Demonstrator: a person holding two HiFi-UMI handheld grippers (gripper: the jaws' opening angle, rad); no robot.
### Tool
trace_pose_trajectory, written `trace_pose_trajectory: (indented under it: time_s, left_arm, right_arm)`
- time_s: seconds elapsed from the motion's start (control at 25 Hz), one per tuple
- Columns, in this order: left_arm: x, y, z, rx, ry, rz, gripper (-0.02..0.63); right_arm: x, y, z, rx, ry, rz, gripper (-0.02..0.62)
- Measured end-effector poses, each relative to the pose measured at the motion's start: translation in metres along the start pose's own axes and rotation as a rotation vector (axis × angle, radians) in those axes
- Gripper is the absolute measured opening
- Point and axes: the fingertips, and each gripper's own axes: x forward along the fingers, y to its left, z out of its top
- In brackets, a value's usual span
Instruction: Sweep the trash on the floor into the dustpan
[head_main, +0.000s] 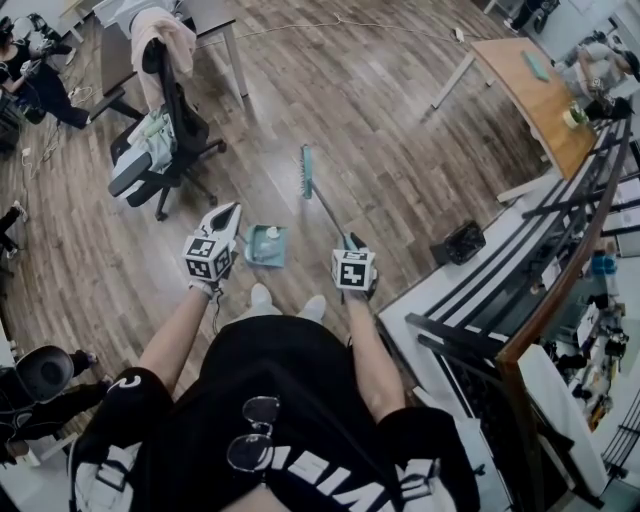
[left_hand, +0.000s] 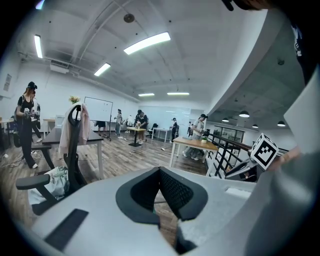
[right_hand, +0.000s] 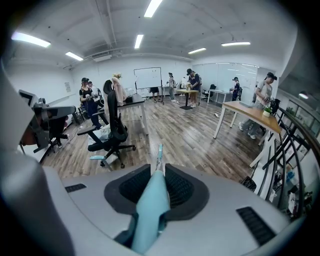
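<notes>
In the head view my right gripper (head_main: 350, 242) is shut on the teal handle of a broom (head_main: 322, 200). Its brush head (head_main: 307, 172) rests on the wooden floor ahead. The right gripper view shows the teal handle (right_hand: 149, 210) clamped between the pads, with the brush head (right_hand: 159, 150) far down the shaft. A teal dustpan (head_main: 266, 246) lies on the floor just in front of my shoes, with a small white piece of trash (head_main: 272, 233) on it. My left gripper (head_main: 228, 212) hovers left of the dustpan, shut with nothing between the jaws (left_hand: 160, 172).
A black office chair (head_main: 165, 150) draped with clothes stands to the front left beside a desk (head_main: 215, 20). A wooden table (head_main: 535, 90) is at the far right. A black railing (head_main: 520, 260) runs along my right, with a black object (head_main: 460, 242) by it. People stand at the left edge.
</notes>
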Motion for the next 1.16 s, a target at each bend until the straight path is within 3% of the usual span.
trace_pose_trajectory:
  time_s: [1.16]
  left_arm:
    - [-0.012, 0.008, 0.004, -0.004, 0.009, 0.005, -0.002]
  right_arm:
    - [-0.005, 0.008, 0.000, 0.027, -0.004, -0.008, 0.084]
